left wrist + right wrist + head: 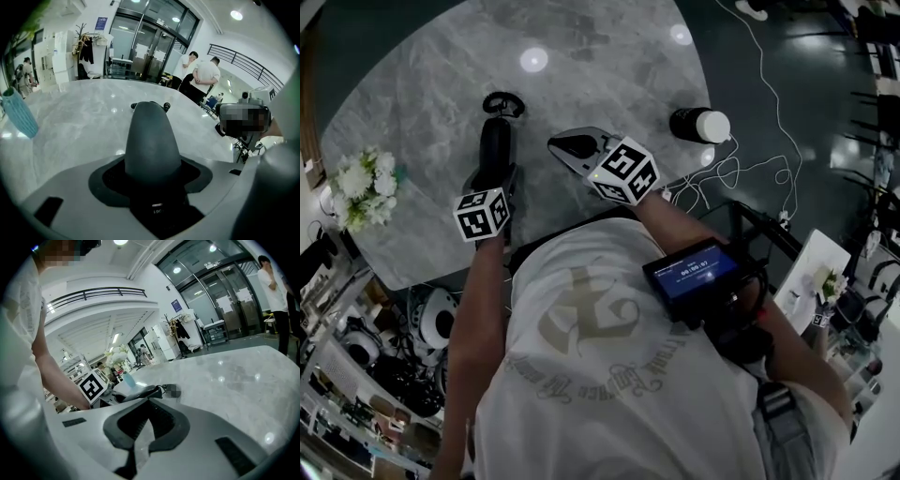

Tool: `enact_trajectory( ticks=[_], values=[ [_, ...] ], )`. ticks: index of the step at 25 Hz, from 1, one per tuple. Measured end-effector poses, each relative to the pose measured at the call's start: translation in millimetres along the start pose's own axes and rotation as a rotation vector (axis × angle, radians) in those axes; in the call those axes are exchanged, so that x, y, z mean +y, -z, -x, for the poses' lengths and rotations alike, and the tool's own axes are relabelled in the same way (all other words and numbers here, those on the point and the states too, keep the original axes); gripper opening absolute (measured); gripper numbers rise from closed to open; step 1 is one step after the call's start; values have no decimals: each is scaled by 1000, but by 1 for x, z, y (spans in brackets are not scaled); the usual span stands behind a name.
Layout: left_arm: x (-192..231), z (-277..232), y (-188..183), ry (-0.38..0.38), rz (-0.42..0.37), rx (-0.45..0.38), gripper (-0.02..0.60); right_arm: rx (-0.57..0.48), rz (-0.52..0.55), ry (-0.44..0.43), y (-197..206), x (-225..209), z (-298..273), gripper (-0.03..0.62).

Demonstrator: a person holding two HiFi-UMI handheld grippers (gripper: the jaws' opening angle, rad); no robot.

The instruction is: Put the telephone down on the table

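Telephone handset gripped over the grey marble counter

The left gripper (492, 178) has its fingers (70, 187) clamped on the black telephone handset (495, 141), whose cord (503, 101) loops at its far end. Just right of the handset the right gripper (567, 145) hangs empty, fingers (197, 437) closed together. Farther right lie a bottle (700, 125) and a white cable (750, 159). A vase of flowers (361, 187) stands well left on the counter (600, 66).

The telephone (152, 140) is half swallowed by the left claw (153, 187); tiny bits (166, 106) beyond its tip may be cord.
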State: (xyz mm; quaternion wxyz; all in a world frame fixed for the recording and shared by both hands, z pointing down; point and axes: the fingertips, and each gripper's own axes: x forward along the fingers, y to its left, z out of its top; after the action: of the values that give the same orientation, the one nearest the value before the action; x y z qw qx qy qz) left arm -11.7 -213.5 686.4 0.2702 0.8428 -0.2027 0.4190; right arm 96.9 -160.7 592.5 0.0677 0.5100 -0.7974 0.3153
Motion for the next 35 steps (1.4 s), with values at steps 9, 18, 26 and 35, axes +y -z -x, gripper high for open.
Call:
enact_trajectory(
  ticks=[9,18,26,35],
  values=[
    [-3,-27,11,-25,-5,48,281,10,-22,-14,14,-18,-1,15],
    [-6,-30,17,-73,-22,61,281,5,-22,-23,20,-19,13,15],
    [-6,-32,21,-110,-69,71,287,4,-14,-26,23,-20,22,15],
    [-1,-33,24,-169,-119,101,291,1,-7,-49,25,-21,25,15]
  ],
)
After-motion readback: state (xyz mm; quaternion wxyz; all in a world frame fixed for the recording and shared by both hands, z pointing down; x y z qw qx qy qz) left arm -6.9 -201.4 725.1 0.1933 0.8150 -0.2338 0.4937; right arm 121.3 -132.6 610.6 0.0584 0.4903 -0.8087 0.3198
